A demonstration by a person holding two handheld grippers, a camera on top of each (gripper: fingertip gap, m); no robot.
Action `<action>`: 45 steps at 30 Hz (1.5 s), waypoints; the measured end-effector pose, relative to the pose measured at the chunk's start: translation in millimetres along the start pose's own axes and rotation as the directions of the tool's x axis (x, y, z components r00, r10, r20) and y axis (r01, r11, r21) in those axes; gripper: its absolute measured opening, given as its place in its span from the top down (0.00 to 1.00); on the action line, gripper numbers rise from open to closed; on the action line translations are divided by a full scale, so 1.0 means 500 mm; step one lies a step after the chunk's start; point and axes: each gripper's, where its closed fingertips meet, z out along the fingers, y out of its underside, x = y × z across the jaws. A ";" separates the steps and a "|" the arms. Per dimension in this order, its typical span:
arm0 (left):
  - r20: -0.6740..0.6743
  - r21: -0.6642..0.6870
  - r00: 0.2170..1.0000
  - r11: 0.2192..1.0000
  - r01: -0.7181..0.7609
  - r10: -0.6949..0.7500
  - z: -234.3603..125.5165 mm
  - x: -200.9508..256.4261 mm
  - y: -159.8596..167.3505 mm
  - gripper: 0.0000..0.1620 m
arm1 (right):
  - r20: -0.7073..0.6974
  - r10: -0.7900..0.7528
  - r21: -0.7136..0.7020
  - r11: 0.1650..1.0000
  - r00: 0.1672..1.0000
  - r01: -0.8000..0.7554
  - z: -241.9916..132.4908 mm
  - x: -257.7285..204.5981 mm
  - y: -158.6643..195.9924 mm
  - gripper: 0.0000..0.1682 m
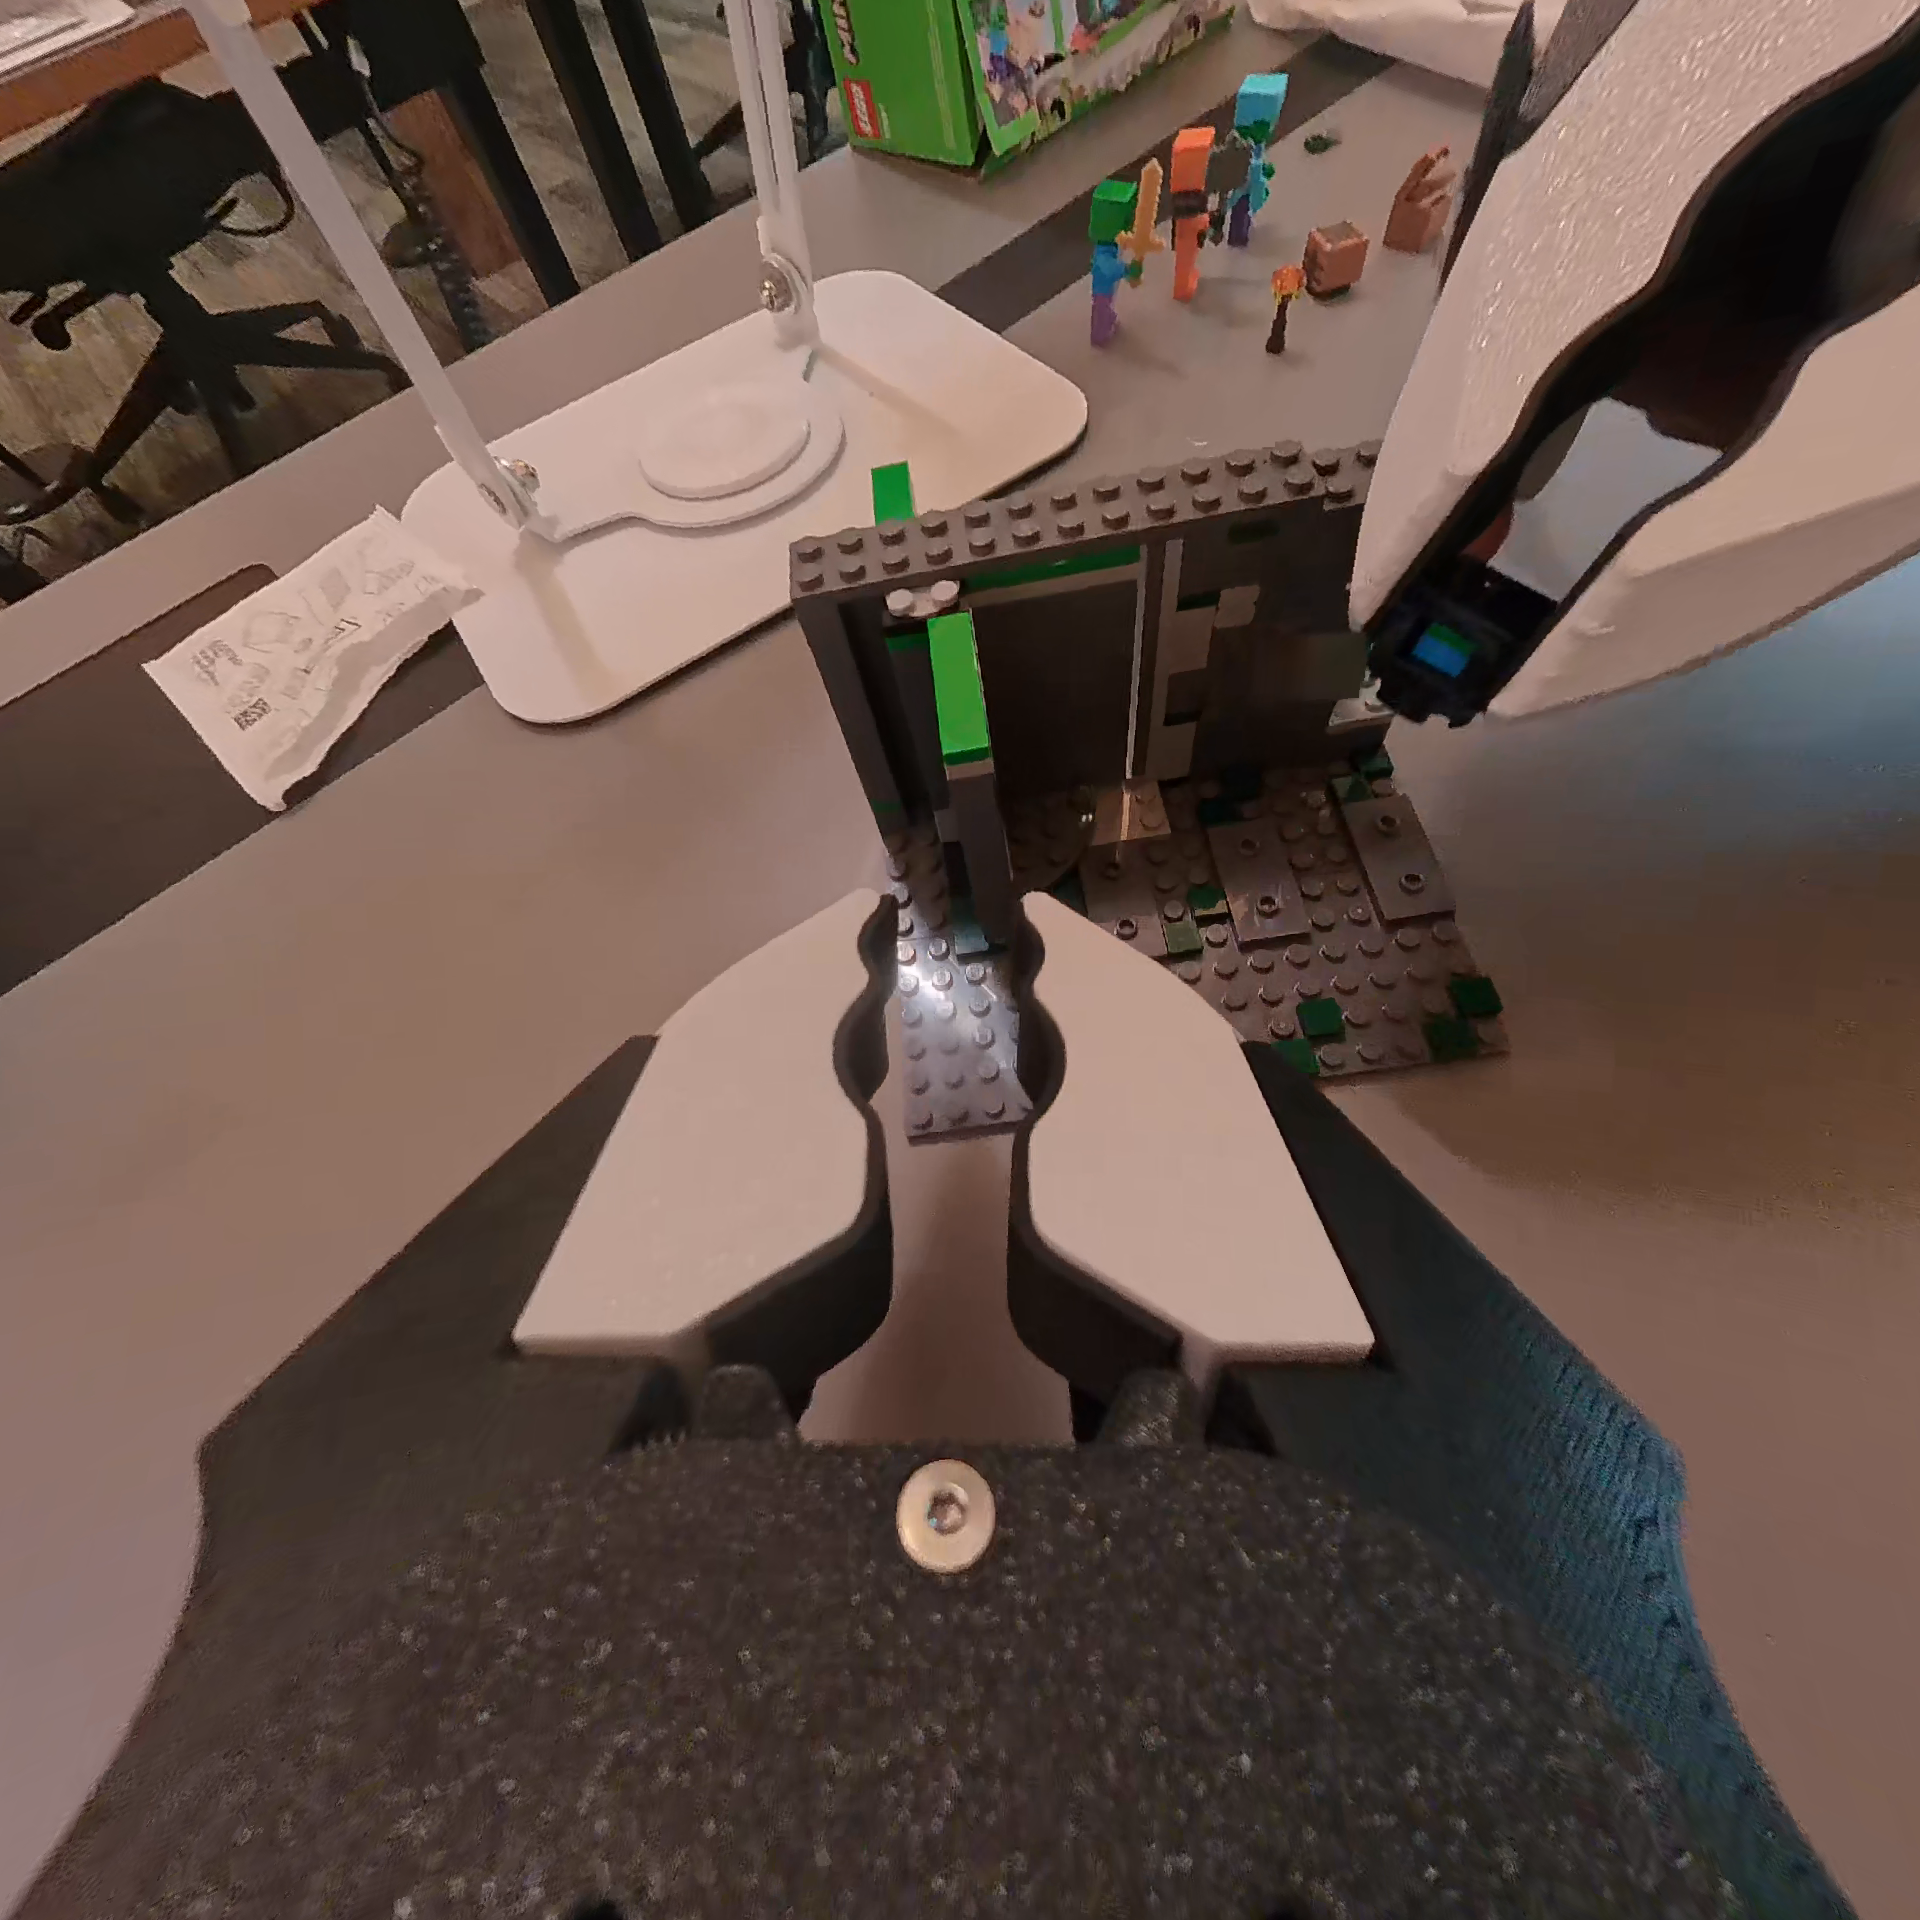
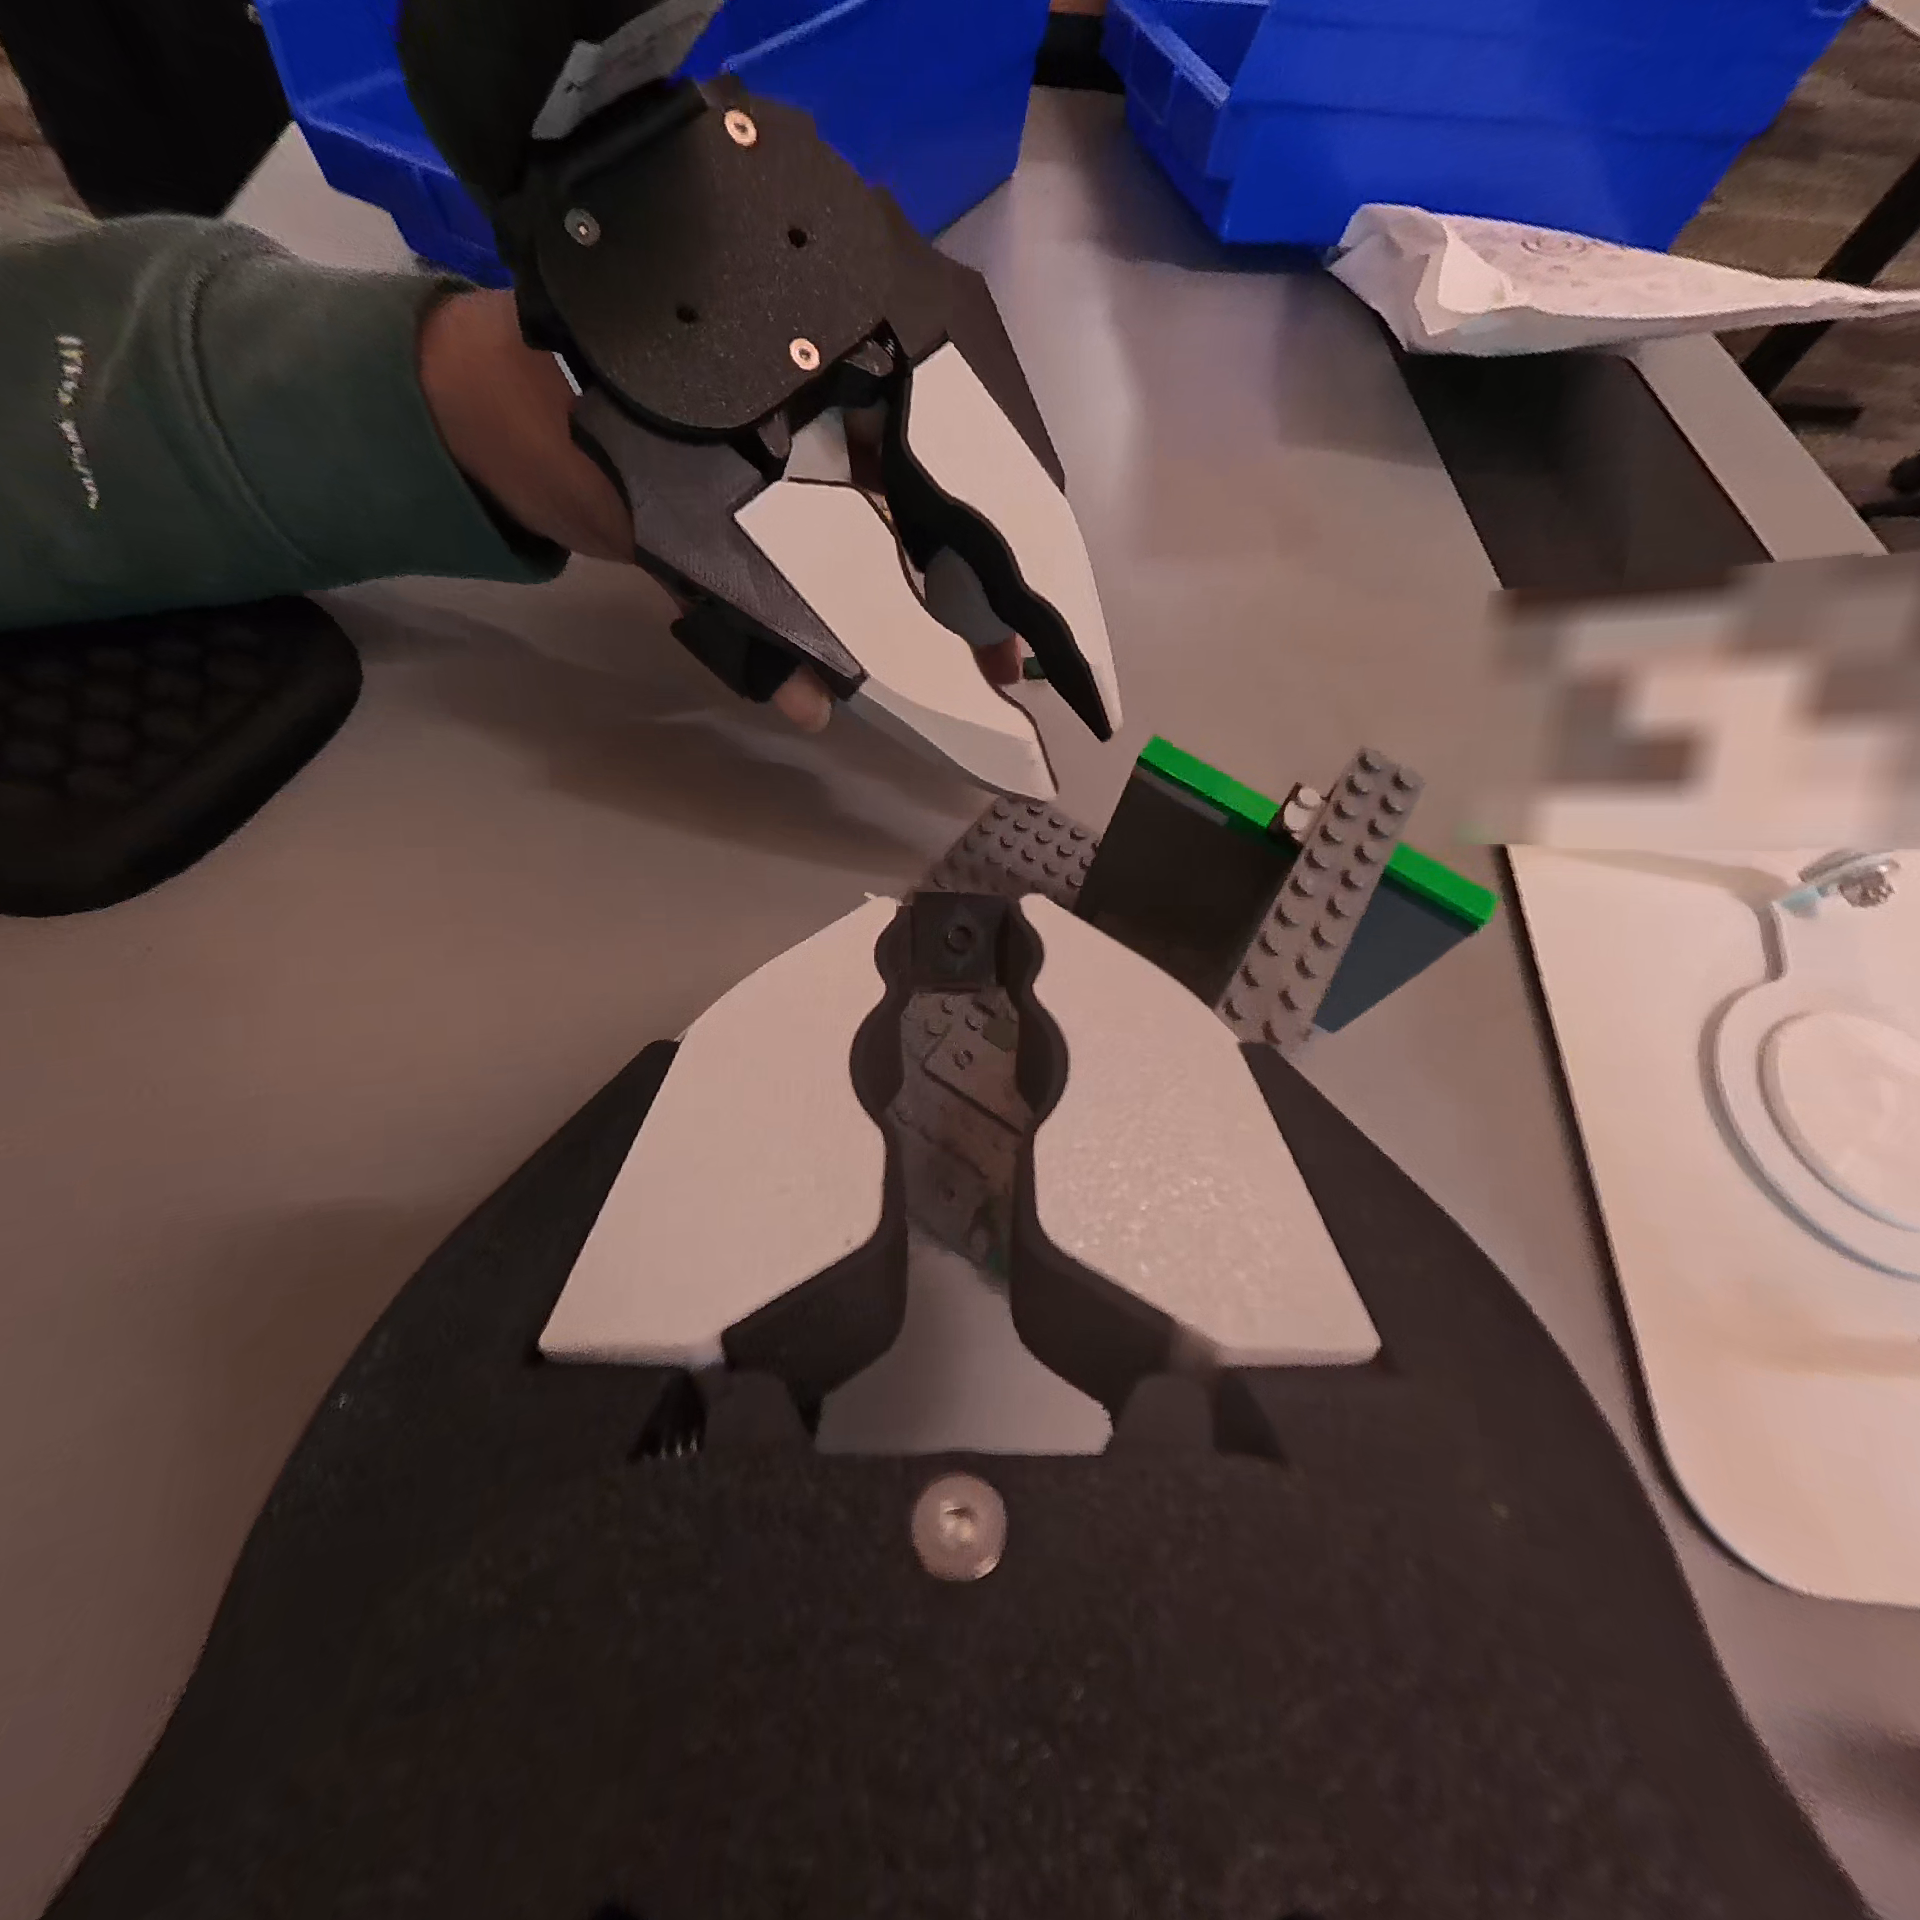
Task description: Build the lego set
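Lego build [image 1: 1122,748] stood on the desk [image 1: 520,1091] just ahead of my left hand-held gripper [image 1: 956,925] in the left wrist view, its dark studded wall upright behind a studded floor plate. My left jaws were parted and held nothing, with the near strip of the floor plate lying between the tips. Up and to the right, my right hand-held gripper [image 1: 1439,665] came down against the wall's right end, clamped on a small blue and green piece [image 1: 1439,652]. Beyond the wall stood the minifigures [image 1: 1184,229] and the green box [image 1: 935,73].

From the right wrist view, my right hand-held gripper [image 2: 956,914] hovered over the floor plate, with a small dark square piece showing between its tips. My left hand-held gripper [image 2: 1070,758] sat ahead and to the left, released, its tips just short of the grey plate [image 2: 1023,852].

I judged the piece needed seating: I would brace the base with the left, line up the studs, and press straight down so the wall did not tip.
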 end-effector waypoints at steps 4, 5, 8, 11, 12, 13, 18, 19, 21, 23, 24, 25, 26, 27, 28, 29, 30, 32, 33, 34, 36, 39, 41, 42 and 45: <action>0.036 0.032 0.999 0.999 0.000 -0.001 0.008 -0.009 -0.001 0.87 | 0.035 -0.028 -0.002 1.000 0.999 0.029 0.009 -0.015 -0.007 0.90; 0.038 0.037 0.999 0.999 0.001 -0.002 0.009 -0.009 -0.001 0.87 | 0.041 -0.032 0.000 0.999 0.999 0.032 0.010 -0.019 -0.007 0.90; 0.043 0.042 0.999 0.999 -0.002 0.000 0.012 -0.010 0.001 0.88 | 0.052 -0.031 0.005 1.000 0.998 0.030 0.009 -0.026 -0.005 0.90; 0.043 0.020 0.999 1.000 -0.009 0.008 0.016 -0.013 0.010 0.87 | 0.054 -0.023 0.009 1.000 0.998 0.022 0.005 -0.026 0.002 0.90; 0.042 0.014 0.999 1.000 -0.008 0.007 0.016 -0.014 0.012 0.87 | 0.054 -0.017 0.011 1.000 0.998 0.017 0.004 -0.024 0.003 0.90; 0.040 0.010 0.999 1.000 -0.005 0.004 0.017 -0.015 0.014 0.86 | 0.054 -0.012 0.013 1.000 0.998 0.011 0.002 -0.022 0.005 0.90; 0.024 -0.001 1.000 1.000 0.005 -0.005 0.022 -0.013 0.022 0.85 | 0.051 0.018 0.021 1.000 0.999 -0.019 -0.003 -0.011 0.014 0.90; 0.021 -0.003 1.000 1.000 0.005 -0.005 0.023 -0.012 0.023 0.85 | 0.052 0.018 0.019 1.000 0.998 -0.019 -0.002 -0.012 0.015 0.90; 0.017 -0.013 1.000 1.000 0.002 -0.002 0.025 -0.010 0.026 0.84 | 0.053 0.012 0.014 1.000 0.999 -0.012 -0.001 -0.014 0.017 0.90; 0.017 -0.020 1.000 1.000 -0.007 0.007 0.025 -0.009 0.028 0.84 | 0.054 0.006 0.012 1.000 0.998 -0.007 0.000 -0.016 0.017 0.90; 0.018 -0.020 1.000 1.000 -0.010 0.010 0.025 -0.008 0.027 0.84 | 0.055 0.006 0.013 1.000 0.998 -0.007 0.000 -0.016 0.016 0.90; 0.022 -0.016 1.000 1.000 -0.013 0.013 0.024 -0.009 0.026 0.85 | 0.055 0.007 0.014 1.000 0.998 -0.008 0.001 -0.017 0.016 0.90; 0.025 -0.012 1.000 1.000 -0.015 0.015 0.023 -0.009 0.024 0.85 | 0.054 0.008 0.014 1.000 0.999 -0.009 0.001 -0.016 0.016 0.90; 0.027 -0.009 1.000 1.000 -0.014 0.014 0.022 -0.009 0.022 0.85 | 0.050 0.009 0.013 1.000 0.999 -0.009 0.002 -0.016 0.017 0.90; 0.030 -0.007 0.999 1.000 -0.013 0.013 0.021 -0.010 0.021 0.85 | 0.045 0.011 0.009 1.000 0.999 -0.012 0.002 -0.015 0.017 0.90; 0.032 -0.006 0.999 1.000 -0.011 0.011 0.020 -0.010 0.020 0.86 | 0.039 0.016 0.004 1.000 0.999 -0.016 0.003 -0.013 0.018 0.90; 0.034 -0.003 0.999 1.000 -0.009 0.009 0.019 -0.010 0.018 0.86 | 0.029 0.020 -0.004 1.000 0.999 -0.020 0.004 -0.011 0.018 0.90; 0.039 0.003 0.999 1.000 -0.010 0.010 0.018 -0.011 0.015 0.87 | 0.008 0.032 -0.019 0.999 0.999 -0.031 0.005 -0.006 0.019 0.90; 0.042 0.005 0.999 1.000 -0.012 0.011 0.018 -0.011 0.015 0.88 | 0.001 0.038 -0.024 0.999 0.999 -0.038 0.005 -0.005 0.018 0.90; 0.042 0.002 0.999 1.000 -0.013 0.013 0.018 -0.011 0.015 0.88 | -0.007 0.045 -0.026 0.999 0.999 -0.045 0.004 -0.004 0.017 0.90; 0.048 -0.004 0.999 1.000 -0.014 0.014 0.019 -0.014 0.019 0.88 | -0.020 0.056 -0.025 0.998 0.998 -0.057 0.002 -0.002 0.011 0.90; 0.064 -0.031 0.998 1.000 -0.003 0.005 0.020 -0.022 0.029 0.88 | -0.038 0.069 -0.025 0.997 0.997 -0.070 0.000 0.000 0.004 0.90; 0.073 -0.045 0.997 0.999 0.010 -0.007 0.019 -0.029 0.035 0.87 | -0.047 0.071 -0.029 0.997 0.996 -0.072 -0.001 0.001 0.002 0.90; 0.075 -0.051 0.997 0.999 0.018 -0.014 0.019 -0.031 0.037 0.87 | -0.054 0.077 -0.031 0.996 0.996 -0.079 -0.001 0.003 0.002 0.90; 0.087 -0.067 0.996 0.997 0.037 -0.031 0.018 -0.040 0.045 0.86 | -0.070 0.095 -0.035 0.995 0.993 -0.097 0.002 0.006 0.002 0.90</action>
